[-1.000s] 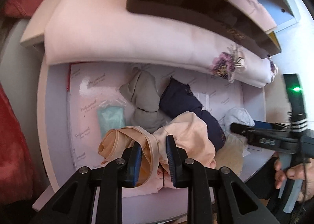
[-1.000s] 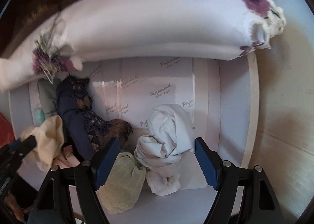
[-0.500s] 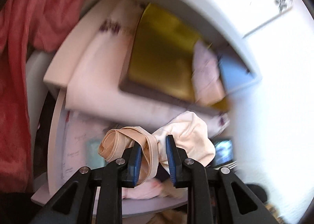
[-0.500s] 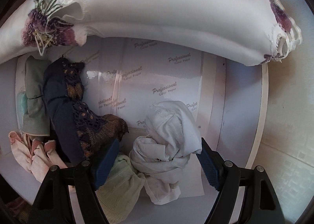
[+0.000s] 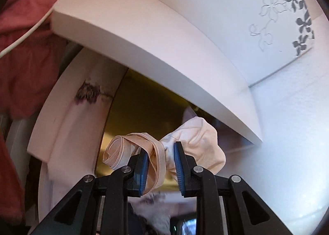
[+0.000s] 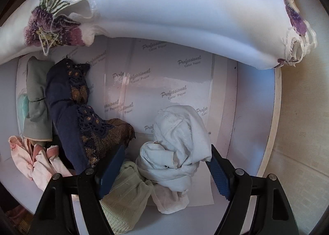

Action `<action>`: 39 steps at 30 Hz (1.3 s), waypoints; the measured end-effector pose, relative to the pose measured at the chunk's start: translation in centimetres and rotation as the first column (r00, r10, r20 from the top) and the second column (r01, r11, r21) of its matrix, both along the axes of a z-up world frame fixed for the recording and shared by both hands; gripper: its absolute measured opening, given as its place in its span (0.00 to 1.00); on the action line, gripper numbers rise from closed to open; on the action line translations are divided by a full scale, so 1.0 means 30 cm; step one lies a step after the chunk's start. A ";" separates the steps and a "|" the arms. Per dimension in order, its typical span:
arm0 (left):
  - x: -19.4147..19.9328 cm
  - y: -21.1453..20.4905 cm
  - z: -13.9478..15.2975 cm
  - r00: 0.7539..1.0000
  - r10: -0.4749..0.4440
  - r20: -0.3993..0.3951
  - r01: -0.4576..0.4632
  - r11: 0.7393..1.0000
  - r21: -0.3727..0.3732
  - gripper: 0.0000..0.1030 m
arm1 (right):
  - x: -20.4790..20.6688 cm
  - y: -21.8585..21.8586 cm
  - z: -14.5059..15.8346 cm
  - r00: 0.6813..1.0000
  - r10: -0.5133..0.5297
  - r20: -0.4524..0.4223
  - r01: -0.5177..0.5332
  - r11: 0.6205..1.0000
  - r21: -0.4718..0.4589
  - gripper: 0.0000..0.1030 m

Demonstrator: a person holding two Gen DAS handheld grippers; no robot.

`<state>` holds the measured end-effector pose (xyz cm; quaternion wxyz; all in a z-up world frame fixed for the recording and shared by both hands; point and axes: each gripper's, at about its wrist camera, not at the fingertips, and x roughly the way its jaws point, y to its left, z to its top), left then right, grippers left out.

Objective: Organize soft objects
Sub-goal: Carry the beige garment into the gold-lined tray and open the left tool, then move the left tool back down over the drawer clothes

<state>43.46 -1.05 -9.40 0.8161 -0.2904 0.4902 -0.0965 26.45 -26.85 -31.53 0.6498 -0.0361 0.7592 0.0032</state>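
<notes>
Crumpled peach garment (image 5: 197, 142) hangs bunched in air; white bundle (image 6: 176, 148) on shelf.

Readable text: right wrist view only. The paper sheets (image 6: 164, 82) lining the shelf carry a repeated grey printed mark, "Professional" in script with "Color Paper" in small type beneath it. The mark is fully legible at upper right and at centre. Elsewhere it is partly cut off: overlapping sheets garble it at left centre, and the white cloth bundle (image 6: 181, 148) hides parts near it. Left wrist view: no legible text or numbers.
</notes>
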 end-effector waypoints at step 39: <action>-0.178 -0.137 -0.112 0.973 -0.224 0.053 0.186 0.900 0.394 0.32 | -0.011 0.016 -0.016 1.000 0.026 -0.001 -0.026 0.999 -0.022 0.80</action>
